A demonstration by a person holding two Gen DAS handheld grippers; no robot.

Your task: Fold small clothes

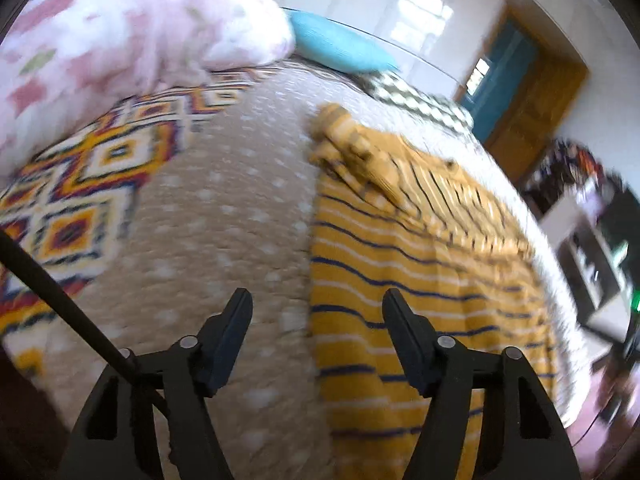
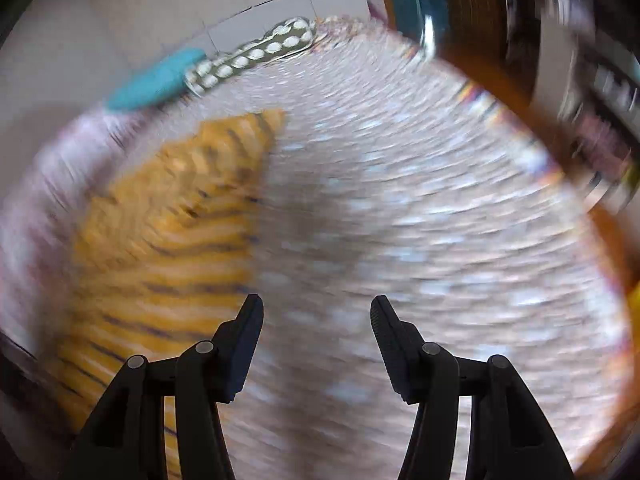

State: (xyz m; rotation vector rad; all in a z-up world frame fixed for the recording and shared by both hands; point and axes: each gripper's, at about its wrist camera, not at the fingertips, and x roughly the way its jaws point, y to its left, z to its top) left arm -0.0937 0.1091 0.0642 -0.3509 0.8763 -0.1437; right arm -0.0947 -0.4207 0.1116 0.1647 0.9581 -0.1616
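A yellow garment with thin navy and white stripes (image 1: 404, 280) lies flat on a beige dotted bedspread (image 1: 224, 216), with a bunched sleeve or collar at its far end. My left gripper (image 1: 318, 304) is open and empty, hovering over the garment's left edge. In the blurred right wrist view the same garment (image 2: 168, 232) lies to the left. My right gripper (image 2: 316, 308) is open and empty above the bare bedspread (image 2: 420, 220), just right of the garment's edge.
A pink floral quilt (image 1: 120, 40) and a patterned blanket (image 1: 80, 184) lie at the left. A teal pillow (image 1: 336, 44) and a checkered pillow (image 1: 416, 100) sit at the bed's far end. A wooden door (image 1: 532, 92) and furniture (image 1: 592, 240) stand to the right.
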